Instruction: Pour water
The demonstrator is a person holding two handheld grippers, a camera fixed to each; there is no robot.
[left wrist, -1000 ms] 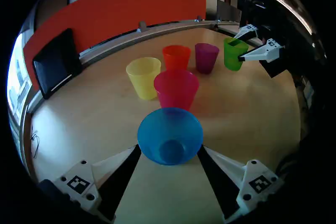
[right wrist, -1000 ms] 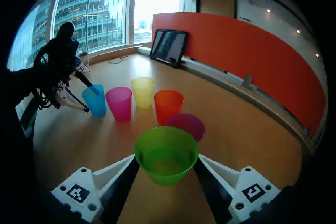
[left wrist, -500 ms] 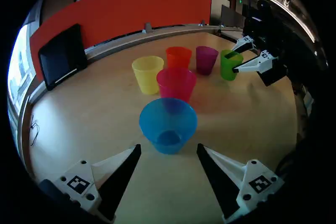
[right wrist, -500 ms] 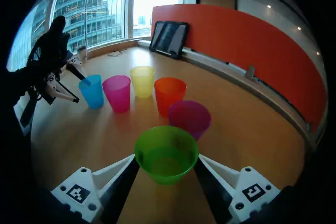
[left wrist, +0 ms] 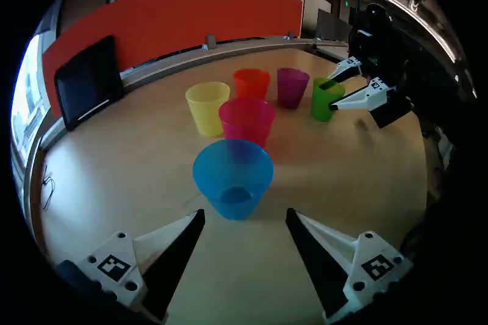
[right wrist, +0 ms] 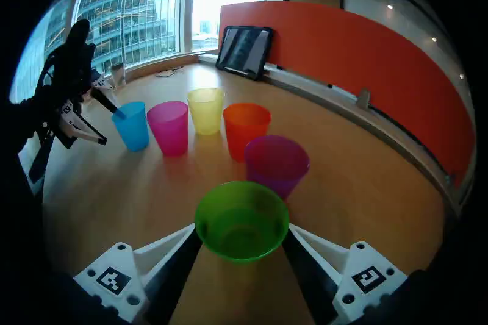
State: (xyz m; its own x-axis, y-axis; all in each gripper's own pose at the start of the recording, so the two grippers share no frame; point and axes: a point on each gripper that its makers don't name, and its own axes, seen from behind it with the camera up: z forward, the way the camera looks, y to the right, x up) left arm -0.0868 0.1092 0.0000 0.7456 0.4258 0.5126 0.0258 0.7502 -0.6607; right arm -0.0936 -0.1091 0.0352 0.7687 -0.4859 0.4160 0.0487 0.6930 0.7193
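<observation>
My right gripper clamps the green cup for pouring; my left gripper gapes wide, blue cup standing free.

Daylight pours through tall windows left of the orange wall, bleaching the panes (one glows pure white). Below the wall the wooden table gleams, cups cast soft shadows, and straight lines bow outward.
</observation>
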